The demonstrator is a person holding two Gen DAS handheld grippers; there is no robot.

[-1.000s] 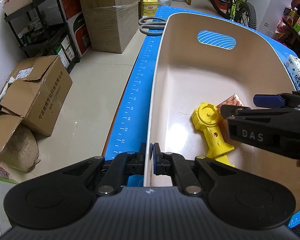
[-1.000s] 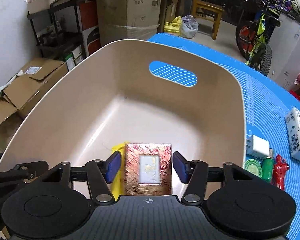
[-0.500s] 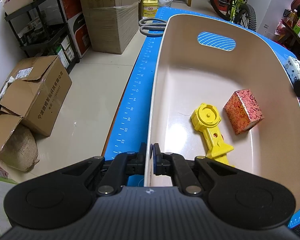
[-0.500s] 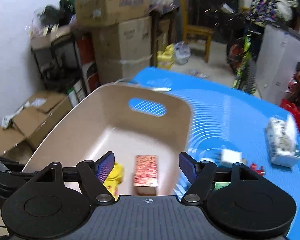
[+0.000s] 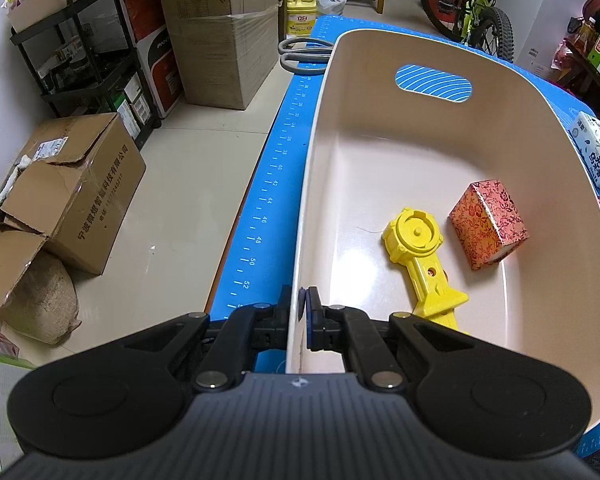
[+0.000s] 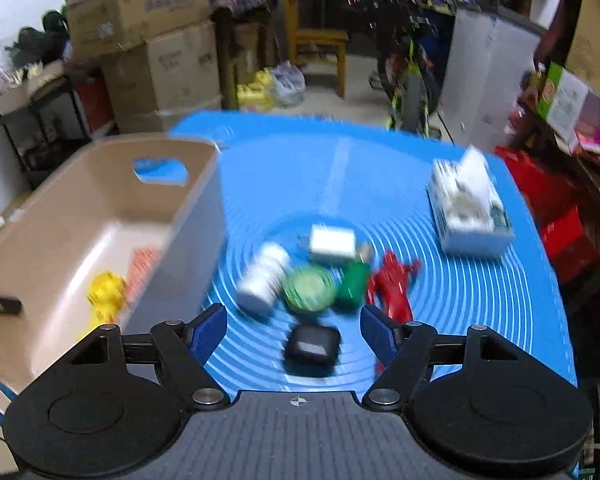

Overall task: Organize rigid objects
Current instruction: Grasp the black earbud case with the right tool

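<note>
A beige plastic bin [image 5: 380, 152] sits on the blue mat. Inside it lie a yellow plastic tool [image 5: 420, 256] and a red patterned box [image 5: 488, 224]. My left gripper [image 5: 303, 312] is shut on the bin's near rim. My right gripper [image 6: 294, 332] hangs over the mat to the right of the bin [image 6: 96, 216], its jaws opening, and nothing is between them. Below it lie a white bottle [image 6: 264, 280], a green round lid [image 6: 310, 288], a white adapter [image 6: 332, 244], a green item [image 6: 354, 284], a red toy [image 6: 392, 288] and a black case [image 6: 312, 348].
A tissue pack [image 6: 468, 208] lies at the mat's far right. Grey scissors [image 5: 304, 54] lie on the mat behind the bin. Cardboard boxes [image 5: 72, 196], a black shelf [image 5: 88, 52] and a bicycle [image 5: 472, 8] stand on the floor around the table.
My right gripper let go of the red patterned box in the bin, opened wider and swung right, out over the loose items on the mat. The left gripper kept still on the rim.
</note>
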